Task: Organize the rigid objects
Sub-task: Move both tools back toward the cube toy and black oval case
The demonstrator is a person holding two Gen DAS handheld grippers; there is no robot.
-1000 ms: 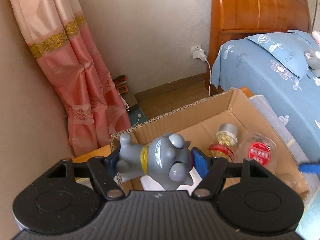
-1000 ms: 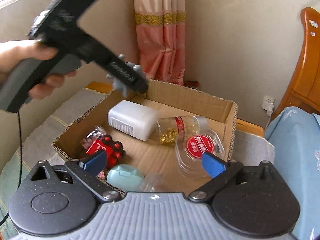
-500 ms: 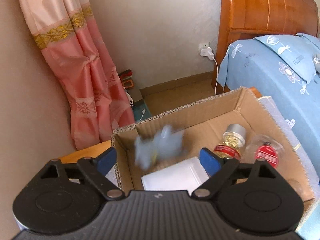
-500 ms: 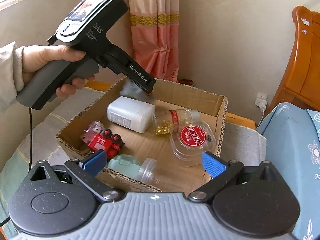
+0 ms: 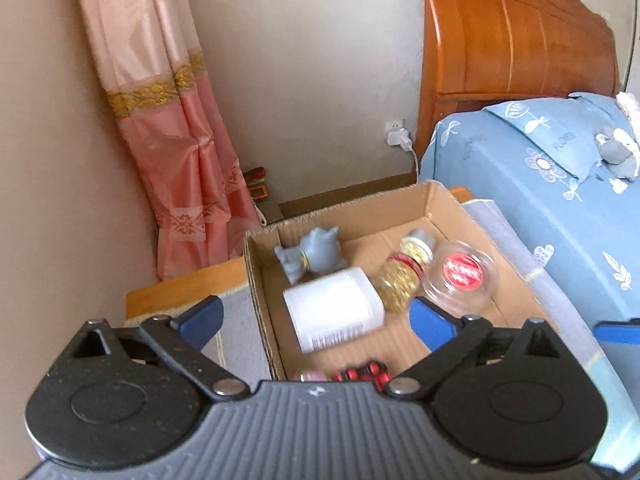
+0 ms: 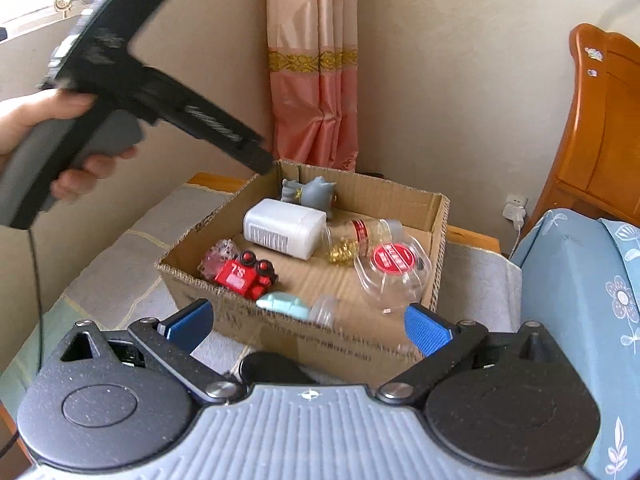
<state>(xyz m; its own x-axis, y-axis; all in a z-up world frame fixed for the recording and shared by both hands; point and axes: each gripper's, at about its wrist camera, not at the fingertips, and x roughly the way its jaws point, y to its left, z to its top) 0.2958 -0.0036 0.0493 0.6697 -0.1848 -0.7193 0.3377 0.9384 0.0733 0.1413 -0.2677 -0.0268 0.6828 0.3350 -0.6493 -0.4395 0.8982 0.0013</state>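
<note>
**Grey toy lies in box, both grippers empty**

Left gripper (image 5: 316, 316): blue-padded fingers opening wide, nothing between them, hovering above the open brown cardboard box (image 5: 256, 280). In the right wrist view a hand (image 6: 48, 136) holds that gripper's grey handle over the box's left edge. Inside the box, back left corner: grey rubber cat-like figurine (image 6: 308, 194), on its side, touching the white rectangular plastic bottle (image 6: 284, 232) in front of it. Front left: red toy train (image 6: 244, 276), then a pale green oval case (image 6: 284, 306). Middle: clear glass bottle with gold contents (image 6: 352, 240), lying down. Right: clear round plastic container with red label (image 6: 394, 262). Right gripper (image 6: 306, 326): fingers spread, empty, near the box's front wall. Far right: blue floral bed (image 6: 580, 280).
</note>
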